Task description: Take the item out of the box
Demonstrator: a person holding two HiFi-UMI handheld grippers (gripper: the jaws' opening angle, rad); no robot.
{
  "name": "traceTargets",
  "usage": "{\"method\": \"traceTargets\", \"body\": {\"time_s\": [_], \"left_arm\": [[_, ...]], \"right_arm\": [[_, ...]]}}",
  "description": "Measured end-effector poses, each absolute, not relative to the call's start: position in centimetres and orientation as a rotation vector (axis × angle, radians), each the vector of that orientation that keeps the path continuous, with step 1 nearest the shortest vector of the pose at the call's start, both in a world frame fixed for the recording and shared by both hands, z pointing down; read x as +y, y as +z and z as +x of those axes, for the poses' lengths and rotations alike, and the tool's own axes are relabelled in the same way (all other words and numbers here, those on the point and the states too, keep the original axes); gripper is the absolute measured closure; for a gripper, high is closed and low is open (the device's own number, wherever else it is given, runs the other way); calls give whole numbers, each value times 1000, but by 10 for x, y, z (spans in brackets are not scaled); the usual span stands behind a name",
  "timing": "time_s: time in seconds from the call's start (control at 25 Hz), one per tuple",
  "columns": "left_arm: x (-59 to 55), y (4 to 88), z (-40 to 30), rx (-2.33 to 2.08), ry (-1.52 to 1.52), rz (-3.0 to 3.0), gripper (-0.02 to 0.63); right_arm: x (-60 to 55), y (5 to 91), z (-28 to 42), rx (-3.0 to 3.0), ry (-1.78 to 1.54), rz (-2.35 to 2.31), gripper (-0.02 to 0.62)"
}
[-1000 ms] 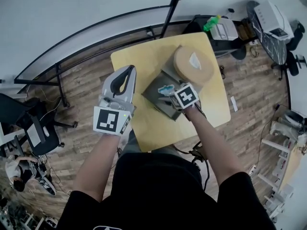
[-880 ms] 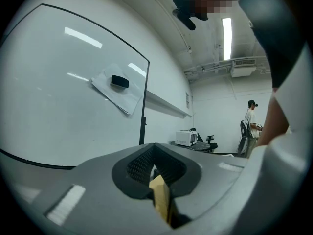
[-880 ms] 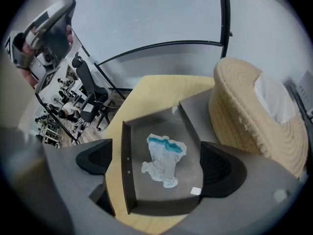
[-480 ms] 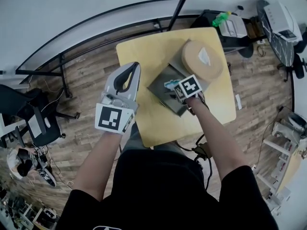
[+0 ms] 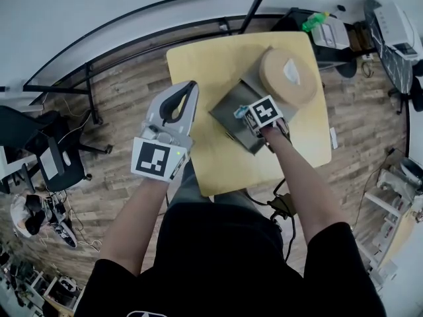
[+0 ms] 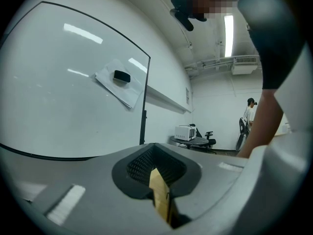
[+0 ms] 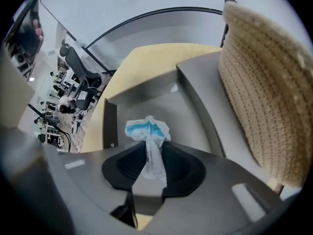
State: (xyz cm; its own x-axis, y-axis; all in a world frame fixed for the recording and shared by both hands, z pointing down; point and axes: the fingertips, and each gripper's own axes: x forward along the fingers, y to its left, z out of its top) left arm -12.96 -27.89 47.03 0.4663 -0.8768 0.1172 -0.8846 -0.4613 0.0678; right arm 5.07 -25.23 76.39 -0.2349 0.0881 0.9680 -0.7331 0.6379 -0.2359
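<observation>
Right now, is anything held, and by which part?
The right gripper, whose jaws have just been closing, pinches the white-and-blue packet by its narrow lower end. The left gripper holds nothing.

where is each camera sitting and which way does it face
Head view: on the person's head, steeply down at yellow table and grey box; forearms, left gripper, right gripper show.
Left gripper view: on the left gripper, level toward a whiteboard; its shut jaws, an arm show.
Right gripper view: on the right gripper, down into the box; jaws, just closed, pinch a white-blue packet.
Shared: head and right gripper views show box, packet, tan woven piece.
</observation>
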Motion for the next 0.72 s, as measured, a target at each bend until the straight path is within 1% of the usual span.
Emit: {"method": "traceTargets", "body": {"time_s": [0.2, 0.52, 0.72], "left_arm": [[-274, 472, -131, -1563, 107, 2584, 606], [-271, 466, -131, -1579, 67, 2604, 606], [-269, 463, -127, -1569, 70, 2607, 606]], "right_arm": [[-253, 765, 49, -1636, 840, 537, 506], [-251, 759, 51, -1641, 795, 538, 512], [-258, 731, 48, -1693, 744, 557, 512]]}}
